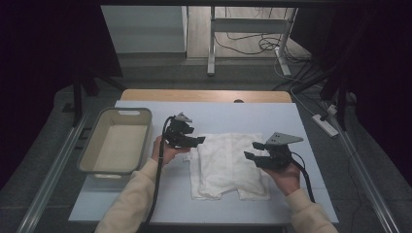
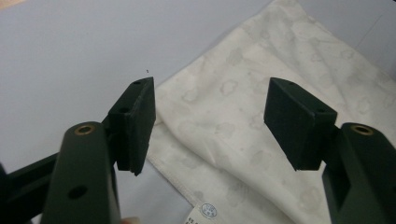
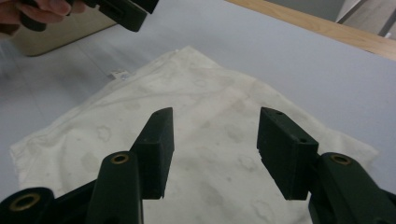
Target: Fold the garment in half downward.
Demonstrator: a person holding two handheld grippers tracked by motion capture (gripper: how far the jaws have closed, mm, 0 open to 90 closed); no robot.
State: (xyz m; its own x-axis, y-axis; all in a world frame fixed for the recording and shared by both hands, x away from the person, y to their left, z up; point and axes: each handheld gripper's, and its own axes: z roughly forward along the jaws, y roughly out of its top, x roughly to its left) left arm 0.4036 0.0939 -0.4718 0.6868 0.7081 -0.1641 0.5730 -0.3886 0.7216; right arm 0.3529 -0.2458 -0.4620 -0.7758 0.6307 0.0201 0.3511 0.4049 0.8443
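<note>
Pale matte table (image 1: pixel 145 204) bears a soft, creased white garment (image 1: pixel 228 165); both grippers' jaws gape empty above it.

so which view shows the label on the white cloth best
The left gripper view: the label lies close, at the cloth's near edge, its round mark visible. The right gripper view shows it as a small tag at the far edge. In the high view the whole cloth shows, but the label is too small to tell.

One white garment (image 1: pixel 228 165), one beige plastic tub (image 1: pixel 115 141) and two handheld black grippers, left (image 1: pixel 198 141) and right (image 1: pixel 248 151), on one pale blue table (image 1: pixel 252 114).
</note>
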